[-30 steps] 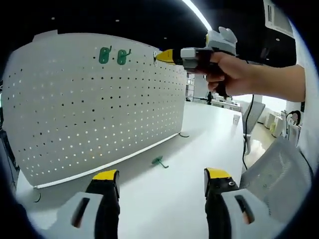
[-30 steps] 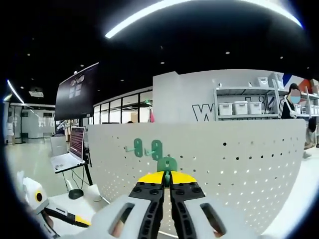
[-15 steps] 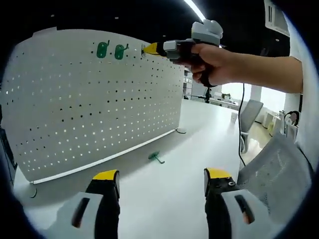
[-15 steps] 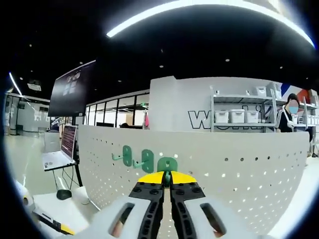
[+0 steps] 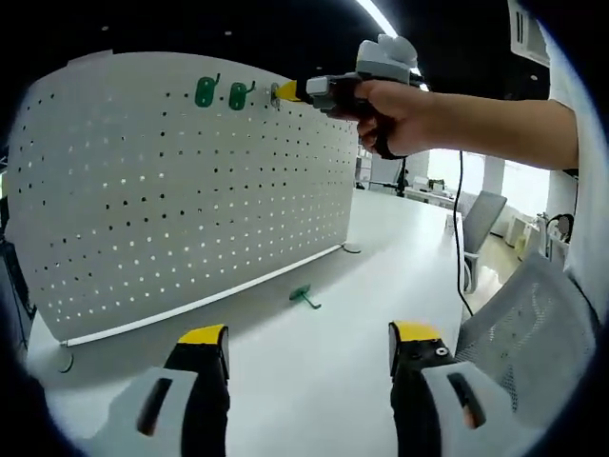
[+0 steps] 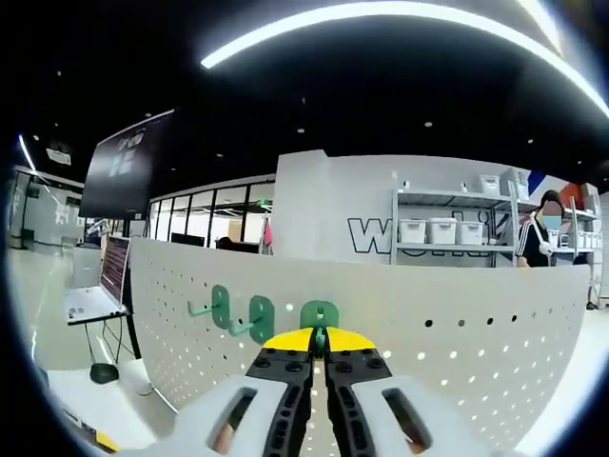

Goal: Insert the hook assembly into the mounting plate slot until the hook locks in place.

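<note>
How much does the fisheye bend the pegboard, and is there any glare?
Left gripper view: the pegboard bulges, its top edge bowed; a bright ceiling strip blows out. Right gripper view: the strip arcs overhead, and the pegboard rim curves behind the right claw, which stays sharp.

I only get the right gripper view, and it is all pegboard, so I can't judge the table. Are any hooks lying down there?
Observer: Yes, one spare green hook lies on the white table, just in front of the foot of the pegboard.
Operator: Is the other gripper free to fetch it?
Observer: The left gripper is open over the table, with nothing between its jaws.
Operator: Where on the board is my gripper?
Observer: The right gripper has the held hook at the top row, just right of the two mounted hooks.
</note>
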